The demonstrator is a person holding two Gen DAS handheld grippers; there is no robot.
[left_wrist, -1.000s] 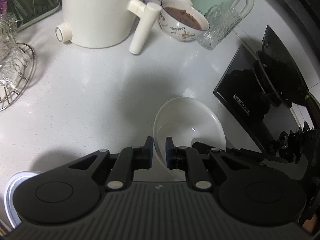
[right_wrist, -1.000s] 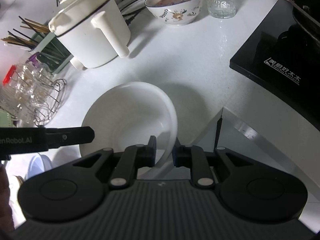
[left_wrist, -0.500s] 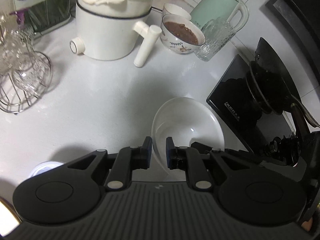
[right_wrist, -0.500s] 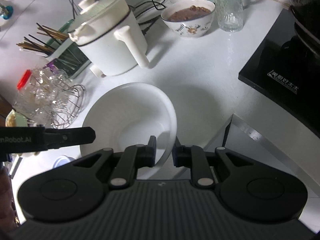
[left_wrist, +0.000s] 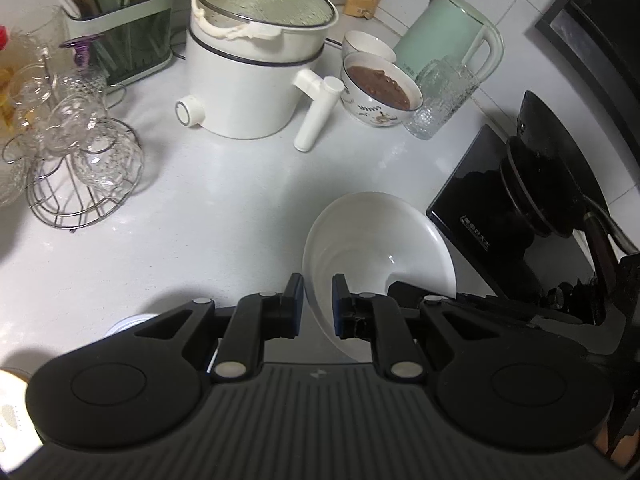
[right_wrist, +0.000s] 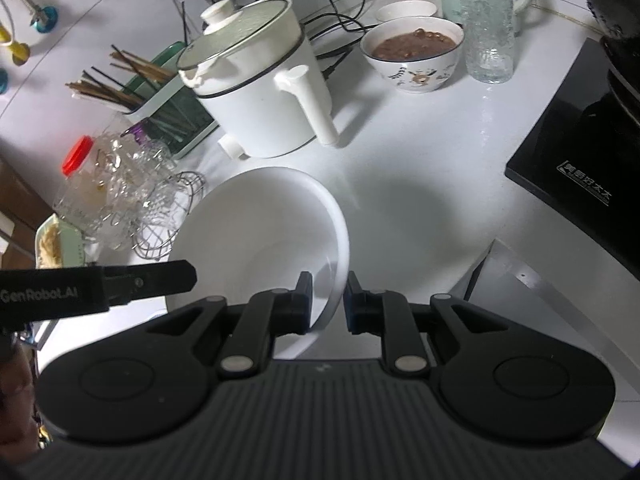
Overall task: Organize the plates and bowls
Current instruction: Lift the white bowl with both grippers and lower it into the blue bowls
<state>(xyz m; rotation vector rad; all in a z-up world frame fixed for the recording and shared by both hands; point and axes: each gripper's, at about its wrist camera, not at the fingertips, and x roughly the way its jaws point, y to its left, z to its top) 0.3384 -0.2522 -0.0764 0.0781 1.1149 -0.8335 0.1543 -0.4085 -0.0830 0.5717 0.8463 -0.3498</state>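
Above the white counter, a white bowl hangs tilted, pinched at opposite edges of its rim by both tools. One finger of the left gripper sits inside the rim and one outside, clamped on the near-left wall. Clamped likewise on the bowl's right edge is the right gripper; in its view the other tool's black arm reads "GenRobot.AI". Far across the counter stand a white electric pot, a patterned bowl of brown food, a ribbed glass and a pale green kettle. On the right, a black cooktop carries white lettering too small to read.
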